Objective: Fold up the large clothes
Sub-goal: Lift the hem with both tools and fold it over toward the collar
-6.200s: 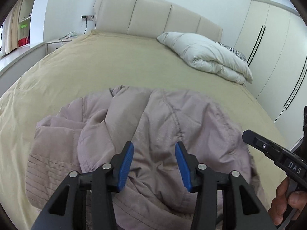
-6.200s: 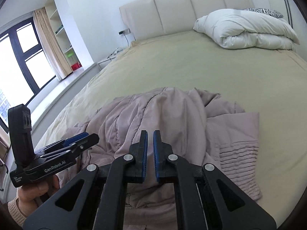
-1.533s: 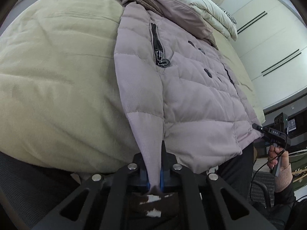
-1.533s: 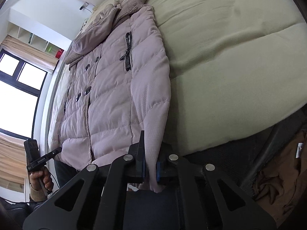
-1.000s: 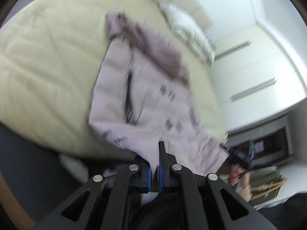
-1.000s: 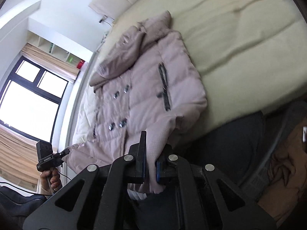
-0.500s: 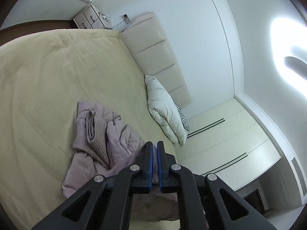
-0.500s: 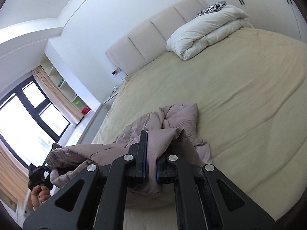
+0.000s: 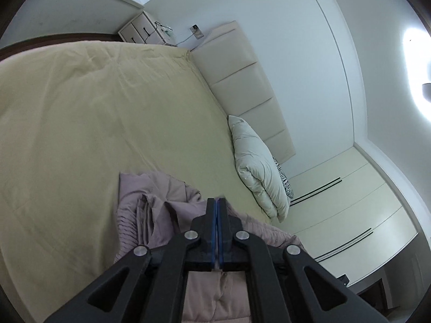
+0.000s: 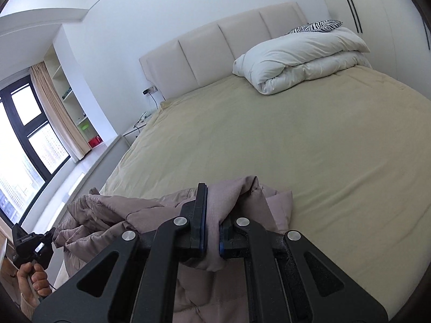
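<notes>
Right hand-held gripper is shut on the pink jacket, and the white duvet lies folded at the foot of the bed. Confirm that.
Not quite. The right hand-held gripper is shut on the jacket, but the duvet lies folded at the head of the bed, against the headboard, as the right wrist view shows.

1. Jacket (image 9: 150,215): lower part runs off the bottom edge in both wrist views; the hem is hidden behind the left gripper (image 9: 216,202).
2. Fabric between the left gripper's blue pads: only a sliver shows, the pinched edge cannot be made out.
3. Right gripper (image 10: 212,210): its arms cover the jacket below the clamped fold.
4. Left hand (image 10: 33,280): partly cut by the frame edge.
5. Zebra pillow (image 10: 315,25): mostly hidden behind the duvet (image 10: 301,53).
</notes>
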Tool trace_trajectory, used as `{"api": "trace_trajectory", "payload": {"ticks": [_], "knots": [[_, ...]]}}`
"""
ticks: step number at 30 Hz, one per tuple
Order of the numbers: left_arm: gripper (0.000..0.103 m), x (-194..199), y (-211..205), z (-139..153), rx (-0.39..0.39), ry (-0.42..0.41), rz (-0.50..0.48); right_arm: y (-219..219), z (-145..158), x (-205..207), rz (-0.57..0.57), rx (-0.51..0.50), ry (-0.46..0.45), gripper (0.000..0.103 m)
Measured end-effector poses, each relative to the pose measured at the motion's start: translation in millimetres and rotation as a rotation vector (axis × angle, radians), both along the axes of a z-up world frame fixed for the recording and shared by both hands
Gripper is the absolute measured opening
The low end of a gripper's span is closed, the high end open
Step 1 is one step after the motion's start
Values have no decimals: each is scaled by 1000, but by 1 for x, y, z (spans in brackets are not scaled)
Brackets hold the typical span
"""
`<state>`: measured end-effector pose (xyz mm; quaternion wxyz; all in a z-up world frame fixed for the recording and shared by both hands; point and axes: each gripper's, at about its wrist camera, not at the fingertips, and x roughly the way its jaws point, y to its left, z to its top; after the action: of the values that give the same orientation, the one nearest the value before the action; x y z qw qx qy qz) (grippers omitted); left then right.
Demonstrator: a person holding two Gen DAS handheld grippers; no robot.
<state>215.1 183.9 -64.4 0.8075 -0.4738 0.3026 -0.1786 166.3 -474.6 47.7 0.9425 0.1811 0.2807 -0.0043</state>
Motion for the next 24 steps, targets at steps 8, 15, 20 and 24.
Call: {"api": "trace_trajectory", "payload": {"ticks": [8, 15, 20, 24], "knots": [[90, 29, -10, -24, 89, 69, 1, 5, -30, 80, 18, -63, 11, 5], [90, 58, -34, -44, 131, 118, -39, 1, -40, 137, -23, -73, 9, 5], [90, 70, -54, -31, 210, 77, -46, -24, -70, 174, -87, -18, 66, 5], [90, 81, -102, -9, 358, 12, -129, -28, -114, 211, -90, -6, 161, 5]]}}
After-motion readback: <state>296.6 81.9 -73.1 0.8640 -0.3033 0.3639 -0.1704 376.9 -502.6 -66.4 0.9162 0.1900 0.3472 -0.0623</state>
